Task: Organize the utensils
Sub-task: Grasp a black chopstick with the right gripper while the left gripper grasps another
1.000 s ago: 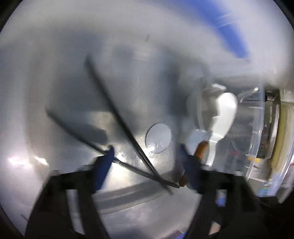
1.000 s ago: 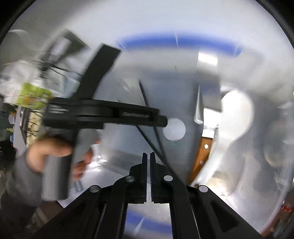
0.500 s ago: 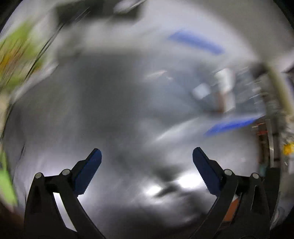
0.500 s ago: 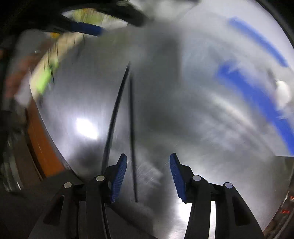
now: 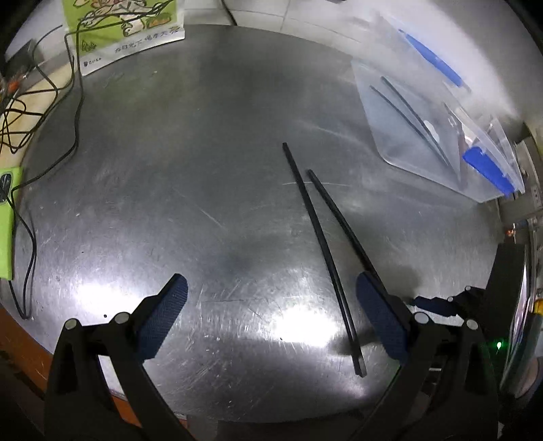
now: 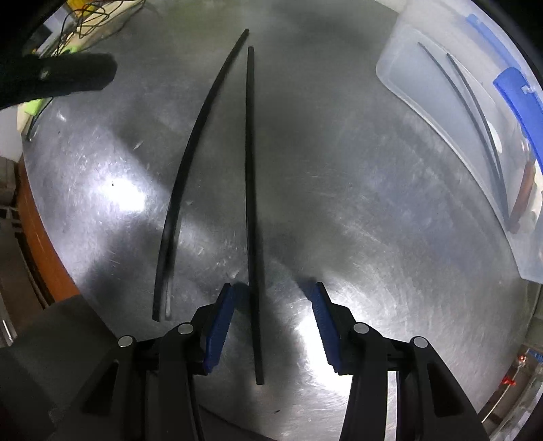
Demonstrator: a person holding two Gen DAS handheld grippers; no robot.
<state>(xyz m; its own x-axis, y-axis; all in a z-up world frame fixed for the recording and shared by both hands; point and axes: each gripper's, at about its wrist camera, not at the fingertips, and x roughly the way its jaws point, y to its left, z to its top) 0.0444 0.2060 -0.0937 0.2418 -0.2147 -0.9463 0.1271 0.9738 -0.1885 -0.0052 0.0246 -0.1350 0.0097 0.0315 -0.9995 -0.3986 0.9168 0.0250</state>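
Two black chopsticks [image 6: 251, 210] lying loose on the scratched steel table [image 5: 169, 203], nearly parallel, tips converging away from the cameras. Right tongs [image 6: 273, 325] pointing down over the table, blue pads half apart, straddling the near end of the straighter chopstick without touching it. Second chopstick [image 6: 190, 163] just outside the left pad, curving away. Left tongs [image 5: 268, 319] spread wide, empty, above bare metal; both chopsticks running toward its right pad [image 5: 380, 319]. Clear plastic bin [image 5: 424, 135] with blue handles near the table's far right edge, another pair of chopsticks [image 5: 410, 118] already inside. Green printed card [image 5: 125, 30] and tangled black cables [image 5: 40, 101] at the far left.
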